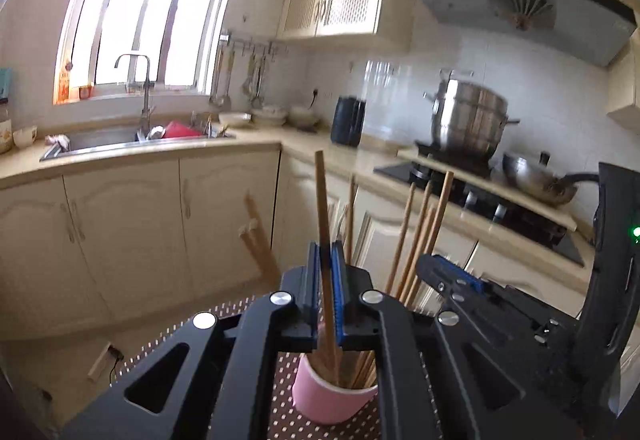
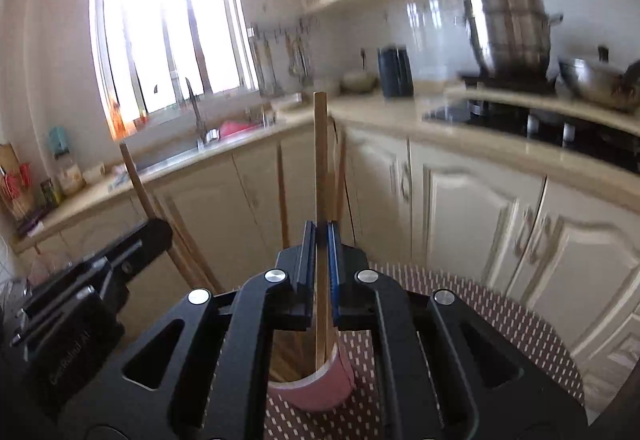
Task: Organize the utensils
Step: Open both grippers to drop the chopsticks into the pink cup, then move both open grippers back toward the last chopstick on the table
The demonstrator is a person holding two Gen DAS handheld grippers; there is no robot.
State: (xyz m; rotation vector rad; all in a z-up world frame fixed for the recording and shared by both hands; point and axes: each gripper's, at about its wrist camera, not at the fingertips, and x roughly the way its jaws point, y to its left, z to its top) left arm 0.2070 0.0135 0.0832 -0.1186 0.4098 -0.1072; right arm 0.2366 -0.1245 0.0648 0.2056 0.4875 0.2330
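A pink cup (image 1: 328, 400) stands on a dotted round mat (image 1: 288, 424) and holds several wooden chopsticks (image 1: 416, 240). My left gripper (image 1: 326, 252) is shut on one upright wooden chopstick (image 1: 321, 199) whose lower end reaches into the cup. My right gripper (image 2: 321, 232) is shut on another upright chopstick (image 2: 320, 151) that also runs down into the pink cup (image 2: 332, 380). The right gripper shows in the left wrist view (image 1: 452, 276) just right of the cup. The left gripper shows at the left of the right wrist view (image 2: 132, 244).
The cup's mat (image 2: 500, 324) lies on a low round table in front of cream kitchen cabinets (image 1: 132, 232). A sink (image 1: 120, 139) with a tap is at the back left. A stove (image 1: 480, 195) with a steel pot (image 1: 468, 119) and a wok (image 1: 536, 175) is at the right.
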